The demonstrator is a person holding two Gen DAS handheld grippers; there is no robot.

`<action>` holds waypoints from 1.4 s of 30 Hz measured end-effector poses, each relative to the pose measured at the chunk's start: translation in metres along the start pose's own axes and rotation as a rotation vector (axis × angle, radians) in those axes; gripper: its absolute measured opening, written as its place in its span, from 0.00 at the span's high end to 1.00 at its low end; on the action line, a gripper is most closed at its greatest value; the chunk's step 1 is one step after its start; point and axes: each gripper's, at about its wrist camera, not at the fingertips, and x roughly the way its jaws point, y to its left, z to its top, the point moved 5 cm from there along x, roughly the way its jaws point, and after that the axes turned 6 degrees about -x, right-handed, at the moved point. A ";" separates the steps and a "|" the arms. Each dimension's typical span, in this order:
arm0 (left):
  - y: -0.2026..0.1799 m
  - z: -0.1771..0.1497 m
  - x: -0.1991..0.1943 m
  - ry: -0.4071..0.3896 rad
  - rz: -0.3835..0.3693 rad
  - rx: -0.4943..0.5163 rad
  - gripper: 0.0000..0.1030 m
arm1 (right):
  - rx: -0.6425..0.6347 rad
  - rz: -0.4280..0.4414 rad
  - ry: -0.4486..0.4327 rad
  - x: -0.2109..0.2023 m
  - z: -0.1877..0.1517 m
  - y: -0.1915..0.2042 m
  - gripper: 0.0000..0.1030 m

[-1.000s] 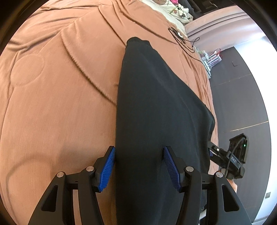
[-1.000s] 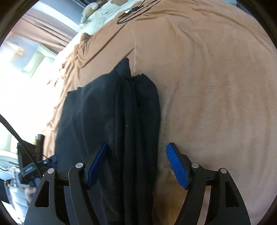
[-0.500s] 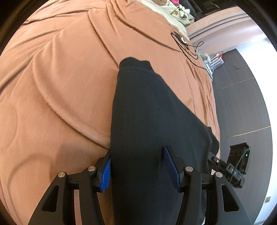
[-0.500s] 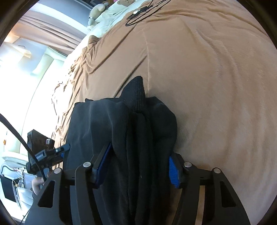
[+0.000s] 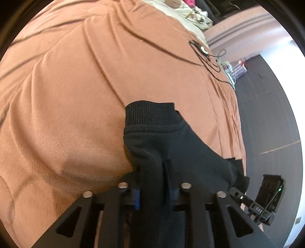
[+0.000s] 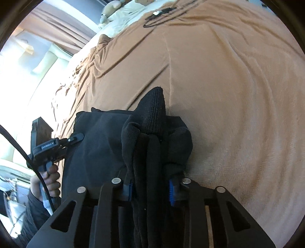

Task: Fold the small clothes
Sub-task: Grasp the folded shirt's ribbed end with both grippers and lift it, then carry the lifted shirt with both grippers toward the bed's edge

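Note:
A small black garment (image 5: 162, 137) with a ribbed cuff lies on a brown bedspread (image 5: 72, 91). My left gripper (image 5: 153, 183) is closing on a bunched fold of it, and the blue pads press the cloth from both sides. In the right wrist view the same black garment (image 6: 152, 133) is gathered into thick folds, its ribbed end pointing away. My right gripper (image 6: 151, 188) is closing on those folds, pads tight against the fabric. The other gripper and the hand (image 6: 50, 171) that holds it show at the left of that view, at the garment's far edge.
The brown bedspread (image 6: 228, 85) spreads wide to the right. A black cable with a small device (image 5: 203, 50) lies near the bed's far edge, with pale pillows and soft toys (image 6: 118, 17) behind. Dark floor (image 5: 266, 118) runs beside the bed.
Both pairs of jaws have closed from wide apart onto the black garment. The cloth has bunched up and drawn nearer, so the ribbed cuff now sits much closer to each gripper.

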 end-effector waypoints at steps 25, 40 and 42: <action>-0.123 -0.055 -0.179 -0.217 -0.199 0.228 0.86 | -0.176 -0.022 -0.294 -0.157 -0.060 0.085 0.84; -0.189 -0.125 -0.238 -0.272 -0.255 0.352 0.86 | -0.232 -0.069 -0.438 -0.260 -0.128 0.103 0.84; -0.198 -0.133 -0.241 -0.269 -0.263 0.361 0.86 | -0.232 -0.078 -0.455 -0.273 -0.137 0.103 0.84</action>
